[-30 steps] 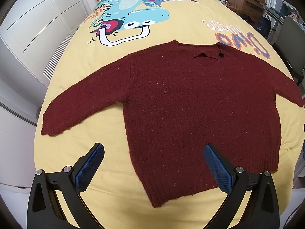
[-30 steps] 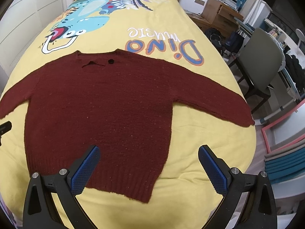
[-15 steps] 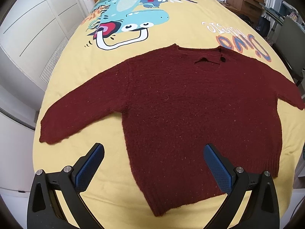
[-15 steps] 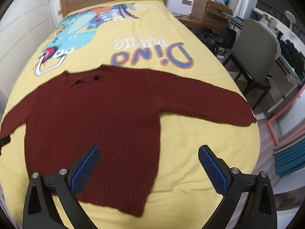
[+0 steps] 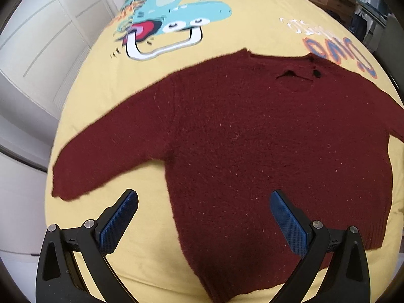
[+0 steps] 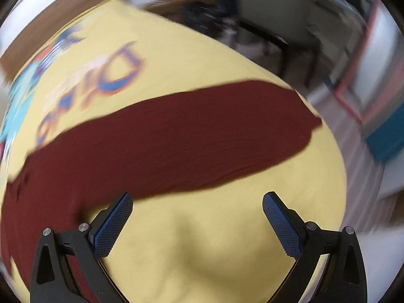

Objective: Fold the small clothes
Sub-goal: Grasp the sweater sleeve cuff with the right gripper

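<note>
Sweater [image 5: 252,151] lay flat on the yellow bedspread [image 5: 101,96], sleeves out. Left gripper [image 5: 203,217] and right gripper [image 6: 197,217] hovered with jaws spread, holding nothing.

A bed carries everything, covered by a yellow bedspread [image 5: 106,93] printed with a turquoise cartoon dinosaur [image 5: 176,12] and orange-and-blue lettering [image 5: 338,50]. Directly on the bedspread lies a dark red knitted sweater [image 5: 265,146], spread flat with its neckline toward the dinosaur print and its hem toward the near edge. One sleeve [image 5: 108,151] stretches out toward the side by the white wall panels; the other sleeve [image 6: 202,131] reaches toward the opposite edge, blurred in the right wrist view.
</note>
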A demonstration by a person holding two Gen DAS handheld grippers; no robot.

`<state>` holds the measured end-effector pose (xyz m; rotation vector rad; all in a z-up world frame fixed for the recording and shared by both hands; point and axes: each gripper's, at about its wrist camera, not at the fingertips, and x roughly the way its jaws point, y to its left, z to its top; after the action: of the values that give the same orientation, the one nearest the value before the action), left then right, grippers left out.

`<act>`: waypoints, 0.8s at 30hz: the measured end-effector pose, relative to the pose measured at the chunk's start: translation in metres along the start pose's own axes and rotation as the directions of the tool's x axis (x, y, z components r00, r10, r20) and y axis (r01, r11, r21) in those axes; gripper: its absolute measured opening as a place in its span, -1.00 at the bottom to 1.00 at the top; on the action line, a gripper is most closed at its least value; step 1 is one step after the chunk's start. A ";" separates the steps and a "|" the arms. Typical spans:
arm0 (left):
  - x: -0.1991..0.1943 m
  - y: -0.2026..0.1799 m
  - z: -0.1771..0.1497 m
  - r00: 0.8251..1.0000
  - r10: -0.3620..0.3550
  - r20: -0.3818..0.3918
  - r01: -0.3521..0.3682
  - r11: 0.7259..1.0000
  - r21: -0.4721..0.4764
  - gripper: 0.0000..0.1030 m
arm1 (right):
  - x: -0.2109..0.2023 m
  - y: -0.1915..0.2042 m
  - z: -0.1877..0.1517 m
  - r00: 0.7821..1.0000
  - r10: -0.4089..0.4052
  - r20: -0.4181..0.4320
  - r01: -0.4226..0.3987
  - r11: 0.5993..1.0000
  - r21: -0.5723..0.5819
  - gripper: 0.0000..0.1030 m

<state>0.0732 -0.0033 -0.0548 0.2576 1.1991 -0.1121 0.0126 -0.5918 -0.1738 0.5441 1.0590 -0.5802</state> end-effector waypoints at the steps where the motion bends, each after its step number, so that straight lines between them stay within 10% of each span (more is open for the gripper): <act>1: 0.002 0.001 -0.001 1.000 -0.005 -0.004 0.005 1.000 -0.009 0.98 | 0.009 -0.012 0.006 1.000 0.003 -0.010 -0.002 0.999 0.045 0.99; 13: 0.030 0.022 -0.003 0.994 -0.048 -0.094 0.036 0.992 -0.124 0.98 | 0.082 -0.094 0.048 0.993 0.060 -0.105 -0.017 0.928 0.373 0.84; 16: 0.033 0.023 -0.005 0.994 -0.039 -0.105 0.026 0.993 -0.117 0.98 | 0.087 -0.094 0.052 0.992 0.056 -0.115 -0.009 0.930 0.368 0.29; 18: 0.033 0.023 -0.004 0.994 -0.039 -0.104 0.028 0.994 -0.110 0.98 | 0.085 -0.096 0.058 0.991 0.083 -0.105 -0.037 0.924 0.381 -0.80; 24: 0.030 0.021 -0.003 0.996 -0.044 -0.074 0.038 0.996 -0.081 0.98 | 0.037 -0.063 0.070 0.999 0.046 -0.013 -0.043 0.976 0.212 -0.79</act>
<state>0.0857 0.0191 -0.0811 0.1692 1.2816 -0.0905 0.0289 -0.6904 -0.1889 0.7586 1.0050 -0.6538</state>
